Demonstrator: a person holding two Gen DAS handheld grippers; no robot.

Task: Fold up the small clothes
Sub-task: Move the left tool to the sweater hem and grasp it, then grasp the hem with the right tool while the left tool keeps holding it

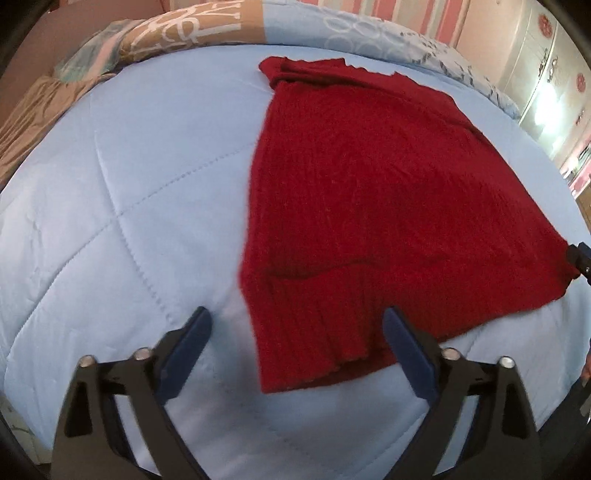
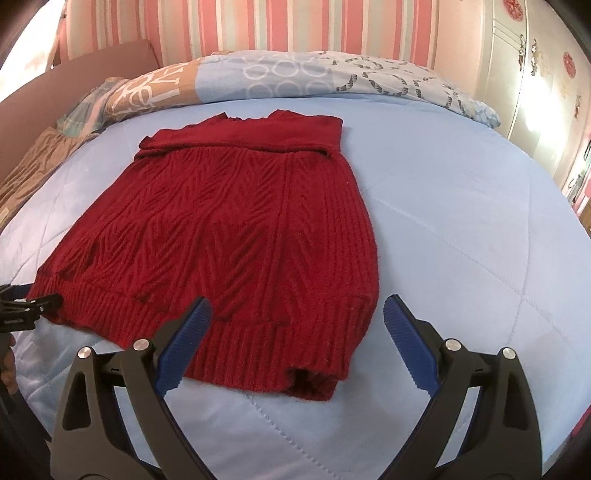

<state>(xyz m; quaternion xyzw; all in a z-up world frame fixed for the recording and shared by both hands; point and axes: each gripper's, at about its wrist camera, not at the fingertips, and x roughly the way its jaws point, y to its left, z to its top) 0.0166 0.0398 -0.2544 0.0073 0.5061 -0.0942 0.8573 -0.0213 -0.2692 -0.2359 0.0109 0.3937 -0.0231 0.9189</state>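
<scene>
A dark red knitted sweater (image 1: 369, 184) (image 2: 240, 221) lies flat on a light blue quilt (image 1: 110, 221), its ribbed hem toward me and its sleeves folded in. My left gripper (image 1: 297, 325) stands open just over the hem's left corner, which lies between the blue pads without touching them. My right gripper (image 2: 297, 310) is open too, above the hem's right part, with the ribbed edge between its fingers and apart from them. Each gripper shows at the edge of the other's view: the right gripper (image 1: 580, 258) by the hem's right corner, the left gripper (image 2: 29, 306) by the left.
Patterned pillows (image 2: 295, 77) lie across the far end of the bed, and a brown patterned cover (image 2: 33, 166) lies at its left. A pale wardrobe (image 2: 535, 92) stands on the right, a striped pink wall (image 2: 258, 26) behind. Bare quilt (image 2: 461, 240) surrounds the sweater.
</scene>
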